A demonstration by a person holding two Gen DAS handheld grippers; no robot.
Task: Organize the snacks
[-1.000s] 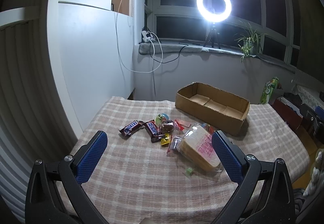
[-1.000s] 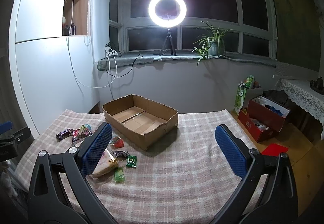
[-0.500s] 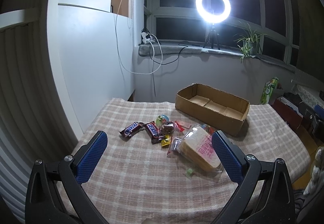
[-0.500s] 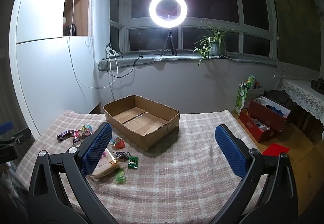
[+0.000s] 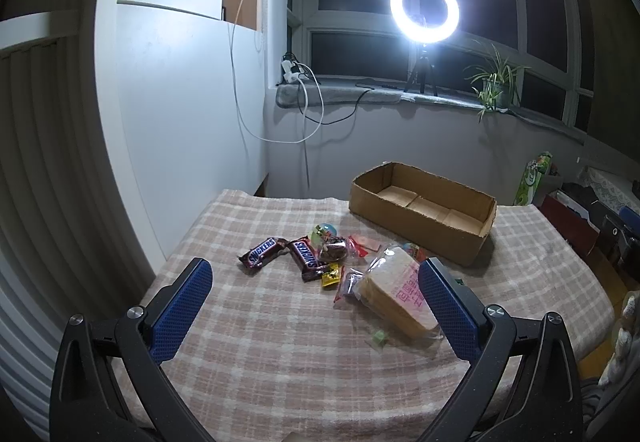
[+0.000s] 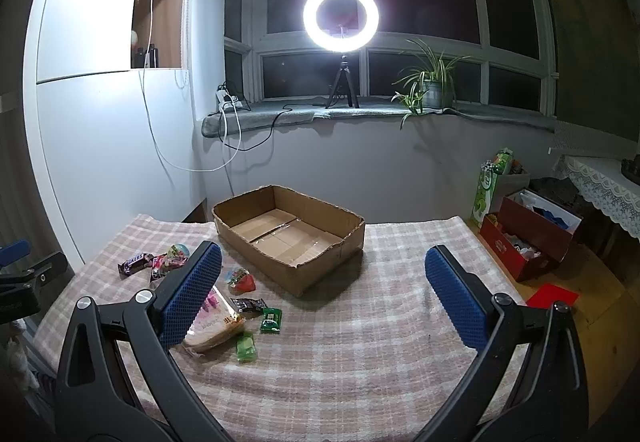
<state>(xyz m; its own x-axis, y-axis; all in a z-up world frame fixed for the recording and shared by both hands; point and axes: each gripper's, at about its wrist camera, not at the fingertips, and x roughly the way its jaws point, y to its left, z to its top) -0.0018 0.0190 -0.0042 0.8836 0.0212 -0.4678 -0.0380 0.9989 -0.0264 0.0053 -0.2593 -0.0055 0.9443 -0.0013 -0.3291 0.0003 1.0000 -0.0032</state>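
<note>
A heap of snacks lies on the plaid tablecloth: two Snickers bars (image 5: 262,252) (image 5: 306,258), a bagged loaf of sliced bread (image 5: 400,296), small candies (image 5: 332,276) and a green sweet (image 5: 379,337). Behind them stands an empty open cardboard box (image 5: 420,204) (image 6: 288,234). My left gripper (image 5: 314,282) hangs open above the near table, its blue pads wide apart, nothing between them. My right gripper (image 6: 322,270) is open too, in front of the box; its left pad hides part of the bread (image 6: 216,326). Green packets (image 6: 271,320) (image 6: 245,348) lie beside it.
The table (image 6: 360,354) meets a white wall on the left. A ring light (image 6: 341,17) on a tripod and a potted plant (image 6: 430,86) stand on the windowsill. A red box (image 6: 528,242) and a green carton (image 6: 486,194) sit on the floor to the right.
Both views have shifted only slightly, the box and the snacks drifting a little; nothing on the table was touched and both grippers stay open.
</note>
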